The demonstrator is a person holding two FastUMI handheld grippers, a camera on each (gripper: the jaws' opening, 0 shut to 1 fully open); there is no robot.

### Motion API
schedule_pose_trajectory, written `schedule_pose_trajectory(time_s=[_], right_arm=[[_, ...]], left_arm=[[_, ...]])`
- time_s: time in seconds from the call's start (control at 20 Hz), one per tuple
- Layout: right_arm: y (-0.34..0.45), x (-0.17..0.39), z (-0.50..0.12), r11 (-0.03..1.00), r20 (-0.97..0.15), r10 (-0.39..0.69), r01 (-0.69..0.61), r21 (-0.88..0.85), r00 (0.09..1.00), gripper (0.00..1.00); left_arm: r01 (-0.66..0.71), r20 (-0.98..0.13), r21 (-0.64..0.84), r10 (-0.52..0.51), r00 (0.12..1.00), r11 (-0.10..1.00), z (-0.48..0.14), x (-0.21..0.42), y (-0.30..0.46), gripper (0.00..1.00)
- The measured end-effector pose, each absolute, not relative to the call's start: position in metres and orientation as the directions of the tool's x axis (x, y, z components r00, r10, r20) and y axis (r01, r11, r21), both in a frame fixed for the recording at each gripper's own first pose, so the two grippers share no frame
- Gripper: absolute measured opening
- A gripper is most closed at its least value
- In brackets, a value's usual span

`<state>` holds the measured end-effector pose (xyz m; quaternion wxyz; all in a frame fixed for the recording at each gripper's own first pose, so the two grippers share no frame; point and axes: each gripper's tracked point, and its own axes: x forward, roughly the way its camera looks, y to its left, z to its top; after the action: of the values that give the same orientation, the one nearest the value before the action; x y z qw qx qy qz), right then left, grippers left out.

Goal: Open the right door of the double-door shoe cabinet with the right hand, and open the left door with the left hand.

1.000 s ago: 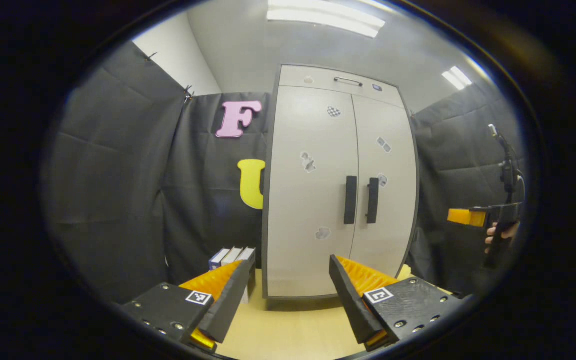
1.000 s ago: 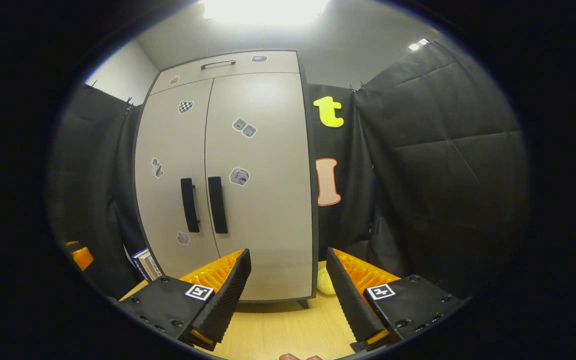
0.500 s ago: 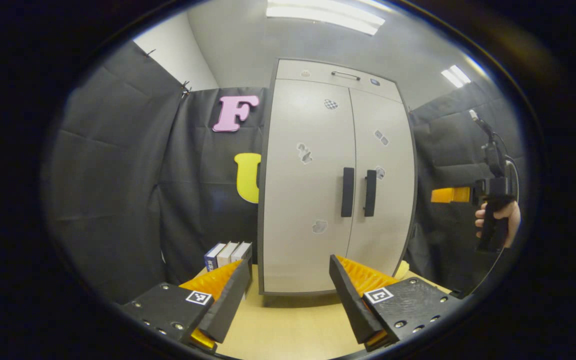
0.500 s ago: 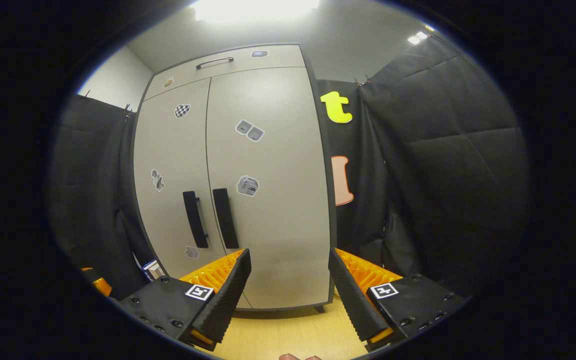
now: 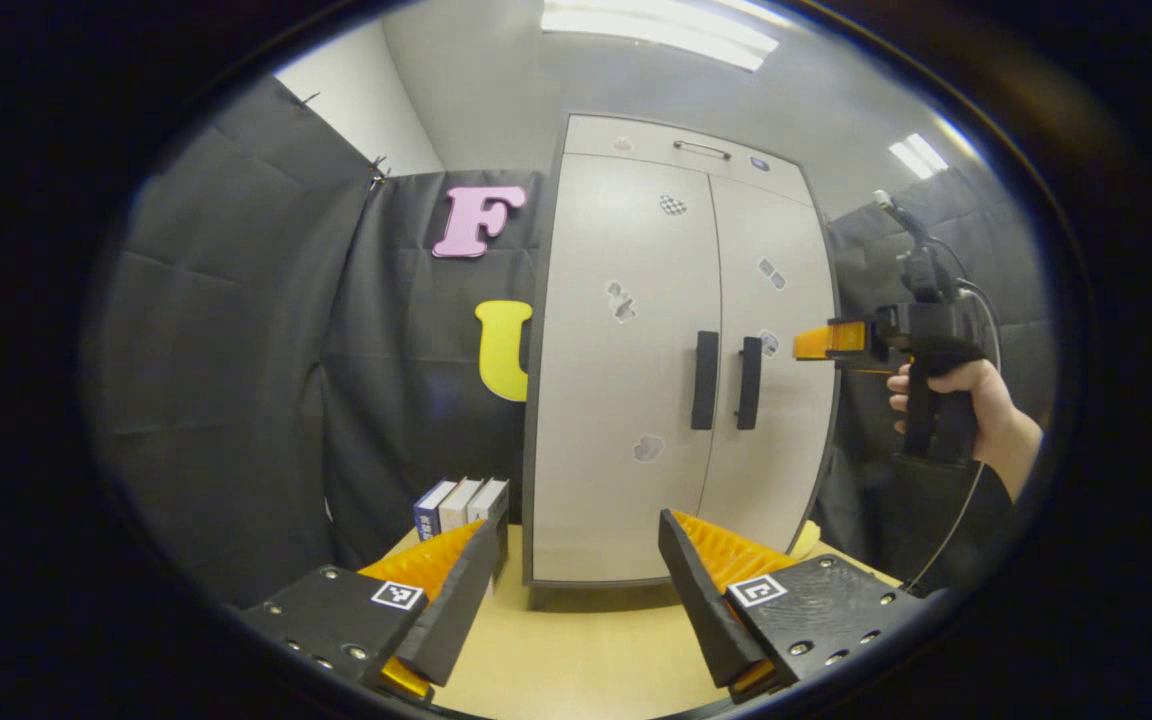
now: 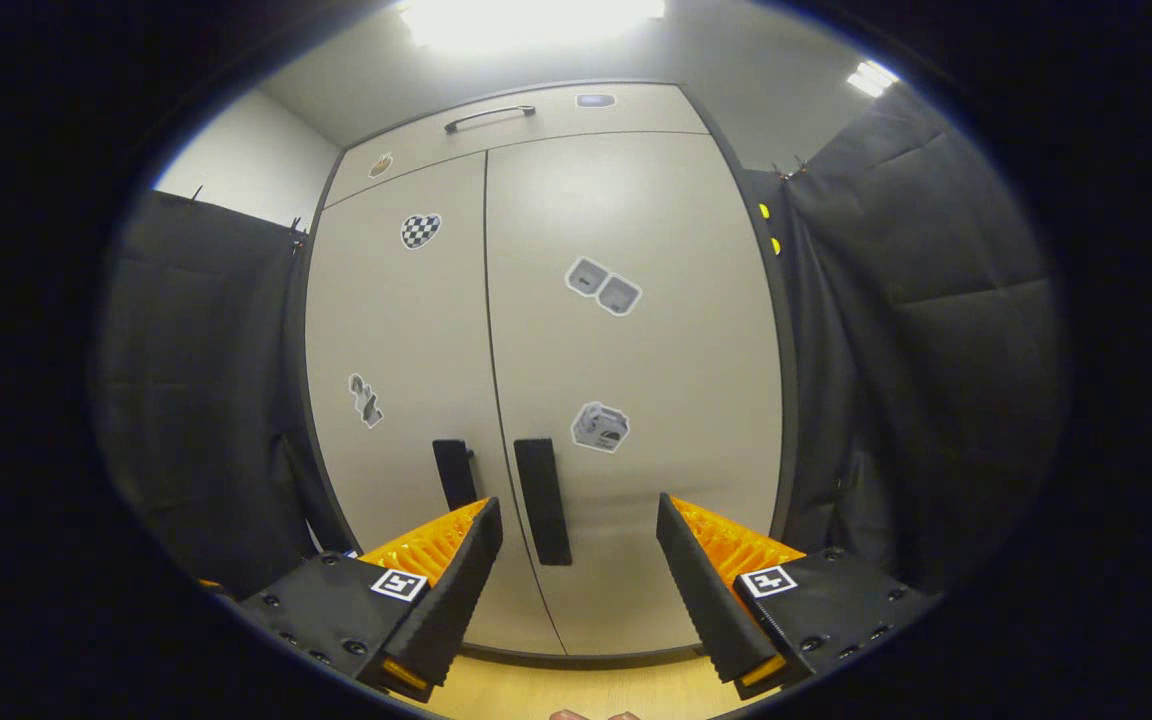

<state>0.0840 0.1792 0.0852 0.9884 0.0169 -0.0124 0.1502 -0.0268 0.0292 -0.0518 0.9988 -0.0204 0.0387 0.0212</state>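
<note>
The pale shoe cabinet (image 5: 636, 300) stands with both doors shut. In the left gripper view its left door handle (image 5: 704, 380) and right door handle (image 5: 749, 383) are dark vertical bars at the middle seam. My left gripper (image 5: 578, 522) is open, low and well back from the cabinet. Farther off, a hand (image 5: 966, 395) holds my right gripper (image 5: 821, 343) level with the handles, beside the right door. In the right gripper view, my right gripper (image 6: 577, 503) is open close to the right door (image 6: 636, 340), with the right handle (image 6: 542, 500) just left of its middle.
A few books (image 5: 461, 503) stand on the wooden surface (image 5: 576, 660) left of the cabinet. A yellowish object (image 5: 804, 540) peeks out at its right foot. A top drawer with a slim handle (image 6: 488, 116) sits above the doors. Black cloth walls close in on both sides.
My right gripper has risen and moved in toward the cabinet, so the doors loom larger and the handles sit between its fingers. My left gripper has barely moved.
</note>
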Motion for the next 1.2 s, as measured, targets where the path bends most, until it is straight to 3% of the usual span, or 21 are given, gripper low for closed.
schedule_pose_trajectory(time_s=[0.85,1.0,1.1,1.15,1.2], right_arm=[[0.221,0.174,0.044,0.974,-0.090,0.203,-0.211,-0.082,0.975,0.99],[0.224,0.180,0.038,0.976,-0.118,0.203,-0.210,-0.051,0.972,0.90],[0.224,0.183,0.036,0.977,-0.128,0.196,-0.204,-0.053,0.972,0.76],[0.224,0.184,0.033,0.978,-0.135,0.194,-0.203,-0.052,0.972,0.61],[0.225,0.185,0.032,0.977,-0.142,0.195,-0.204,-0.053,0.970,0.55]], left_arm=[[-0.198,-0.186,-0.104,0.177,0.967,0.975,-0.091,-0.038,0.092,0.94],[-0.201,-0.189,-0.097,0.180,0.965,0.975,-0.091,-0.036,0.095,0.94],[-0.199,-0.185,-0.084,0.181,0.966,0.976,-0.090,-0.035,0.096,0.94],[-0.194,-0.184,-0.079,0.177,0.967,0.978,-0.090,-0.036,0.095,0.94],[-0.188,-0.184,-0.076,0.171,0.968,0.979,-0.090,-0.036,0.092,0.94]])
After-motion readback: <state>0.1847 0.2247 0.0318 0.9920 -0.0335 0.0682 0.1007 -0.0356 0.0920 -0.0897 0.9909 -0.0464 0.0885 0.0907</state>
